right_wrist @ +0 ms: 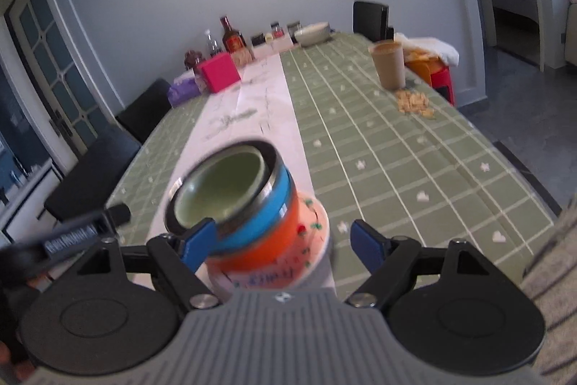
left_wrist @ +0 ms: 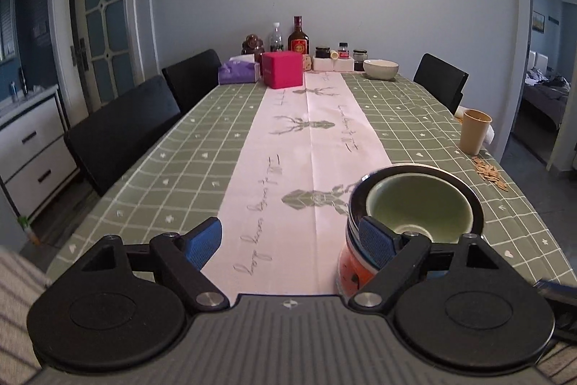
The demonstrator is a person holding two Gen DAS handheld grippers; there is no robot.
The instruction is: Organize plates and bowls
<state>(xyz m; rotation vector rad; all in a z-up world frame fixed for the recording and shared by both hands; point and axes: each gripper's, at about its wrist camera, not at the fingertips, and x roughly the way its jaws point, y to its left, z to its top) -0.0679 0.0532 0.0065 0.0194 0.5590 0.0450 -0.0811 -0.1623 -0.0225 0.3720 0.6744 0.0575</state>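
Both the left gripper (left_wrist: 290, 242) and the right gripper (right_wrist: 277, 242) are held wide apart beside the stack of bowls (right_wrist: 249, 211) on the table (right_wrist: 396, 150), nothing being gripped.

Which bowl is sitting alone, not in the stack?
The white bowl at the table's far end; the green bowl is nested atop the stack by the grippers.

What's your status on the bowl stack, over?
Left gripper open, right gripper open, neither gripping. Bowl stack on table runner, green bowl nested on top. White bowl at far end. Path clear.
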